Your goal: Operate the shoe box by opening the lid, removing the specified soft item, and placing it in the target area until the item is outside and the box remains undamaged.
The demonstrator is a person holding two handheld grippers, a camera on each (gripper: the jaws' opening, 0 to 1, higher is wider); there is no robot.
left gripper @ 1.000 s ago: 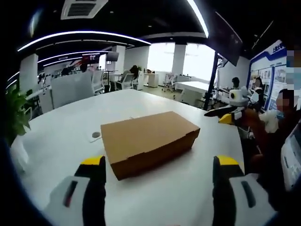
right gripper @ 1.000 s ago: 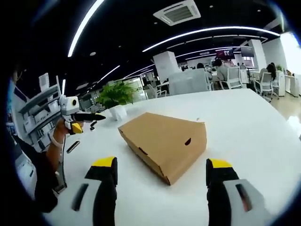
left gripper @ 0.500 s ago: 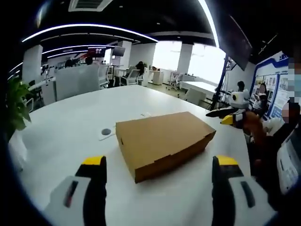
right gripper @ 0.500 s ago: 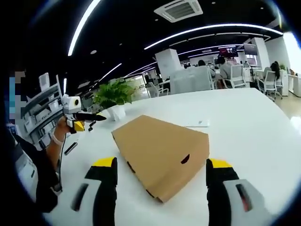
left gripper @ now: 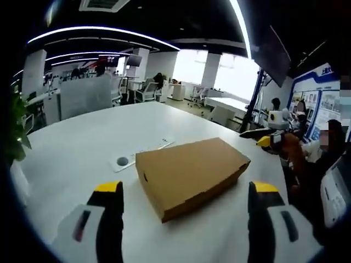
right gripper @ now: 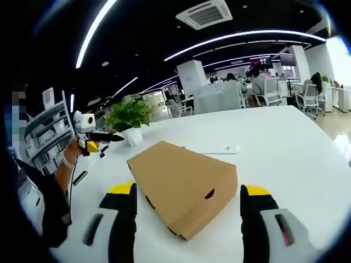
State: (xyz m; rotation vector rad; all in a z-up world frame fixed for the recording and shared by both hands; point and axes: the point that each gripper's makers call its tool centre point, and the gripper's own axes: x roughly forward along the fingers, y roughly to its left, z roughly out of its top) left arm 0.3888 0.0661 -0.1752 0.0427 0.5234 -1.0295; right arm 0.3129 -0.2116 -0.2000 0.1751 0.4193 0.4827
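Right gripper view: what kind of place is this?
Most likely an open-plan office. A large white table holds the shoe box, with rows of desks and office chairs behind, a potted plant, and a ceiling air-conditioning vent among strip lights.

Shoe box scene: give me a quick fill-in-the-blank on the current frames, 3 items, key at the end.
1. The lid of the box is ____.
2. The box rests on a table whose colour is ____.
3. The left gripper and the right gripper both have their jaws ____, with nothing held.

Missing words: closed; white; open
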